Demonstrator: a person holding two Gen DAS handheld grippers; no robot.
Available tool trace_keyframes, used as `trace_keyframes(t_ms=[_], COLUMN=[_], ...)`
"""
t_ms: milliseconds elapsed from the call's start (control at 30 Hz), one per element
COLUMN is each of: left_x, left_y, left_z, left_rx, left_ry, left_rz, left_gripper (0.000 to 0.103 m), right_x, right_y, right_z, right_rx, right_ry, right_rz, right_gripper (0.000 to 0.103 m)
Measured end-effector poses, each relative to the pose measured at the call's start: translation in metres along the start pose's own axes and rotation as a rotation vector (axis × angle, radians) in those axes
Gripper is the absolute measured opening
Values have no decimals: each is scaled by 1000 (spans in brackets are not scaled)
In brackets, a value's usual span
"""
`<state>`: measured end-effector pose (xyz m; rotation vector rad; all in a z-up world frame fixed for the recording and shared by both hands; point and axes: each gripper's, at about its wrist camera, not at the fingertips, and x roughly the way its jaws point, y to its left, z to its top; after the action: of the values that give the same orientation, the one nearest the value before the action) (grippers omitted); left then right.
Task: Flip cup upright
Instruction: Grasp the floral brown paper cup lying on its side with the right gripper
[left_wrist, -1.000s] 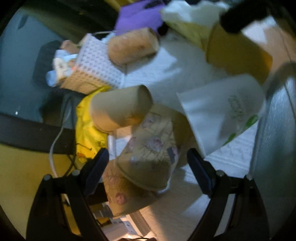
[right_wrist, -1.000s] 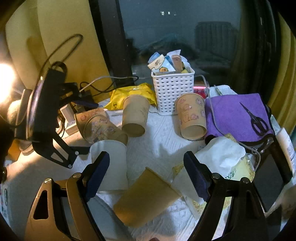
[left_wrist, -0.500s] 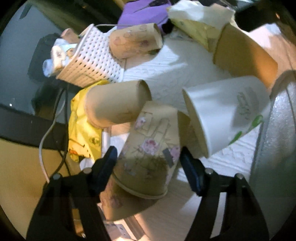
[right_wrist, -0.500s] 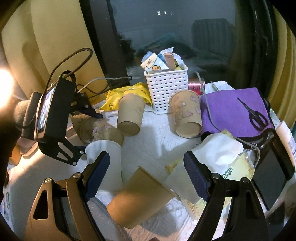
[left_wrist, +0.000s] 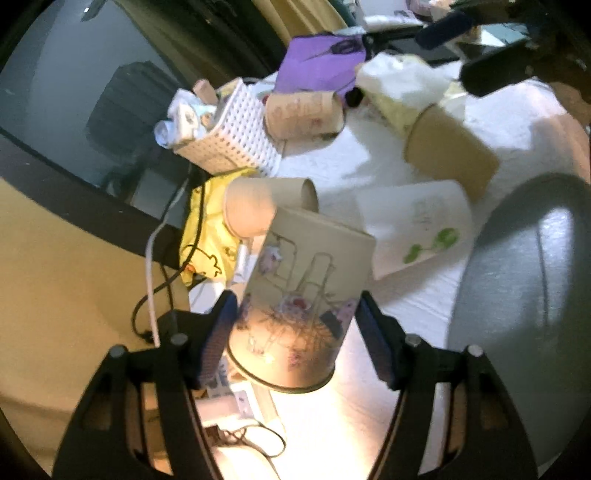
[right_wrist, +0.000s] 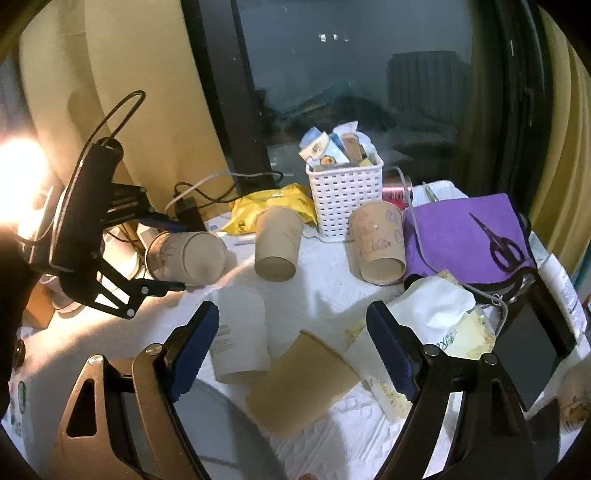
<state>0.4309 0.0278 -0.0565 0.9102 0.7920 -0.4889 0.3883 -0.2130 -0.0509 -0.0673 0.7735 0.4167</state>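
My left gripper (left_wrist: 295, 325) is shut on a patterned paper cup (left_wrist: 306, 295), gripping its sides near the rim and holding it on its side above the white cloth; it also shows in the right wrist view (right_wrist: 186, 258), held by the left gripper (right_wrist: 168, 254). My right gripper (right_wrist: 291, 350) is open and empty above a white cup (right_wrist: 240, 332) and a tan cup (right_wrist: 303, 384) that lie on their sides. A plain brown cup (right_wrist: 277, 242) and another patterned cup (right_wrist: 378, 240) stand mouth down further back.
A white basket (right_wrist: 345, 199) with packets stands at the back, with a yellow bag (right_wrist: 273, 201) to its left. A purple cloth (right_wrist: 461, 232) with scissors (right_wrist: 498, 243) lies right. Tissues (right_wrist: 432, 306), a dark tablet (right_wrist: 524, 354) and cables crowd the table. A grey rounded object (left_wrist: 524, 295) is near.
My left gripper closed on the patterned cup and lifted it off the cup it lay against. The right gripper drew back slightly and stayed open.
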Motion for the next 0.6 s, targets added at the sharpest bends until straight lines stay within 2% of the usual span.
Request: trace_keyframes(t_ms=[200, 433, 600], left_x=[-44, -87, -106], left_y=[-28, -90, -139], left_z=[4, -4, -15], left_rx=[-22, -45, -64], left_ry=[-45, -79, -84], left_rz=[12, 8, -26], left_gripper=[67, 67, 67], right_x=[-25, -55, -78], right_y=[12, 24, 38], right_z=[-8, -31, -55], right_rx=[-15, -13, -27], right_ry=[-16, -14, 3], right_rz=[14, 26, 46], right_gripper=[85, 85, 85])
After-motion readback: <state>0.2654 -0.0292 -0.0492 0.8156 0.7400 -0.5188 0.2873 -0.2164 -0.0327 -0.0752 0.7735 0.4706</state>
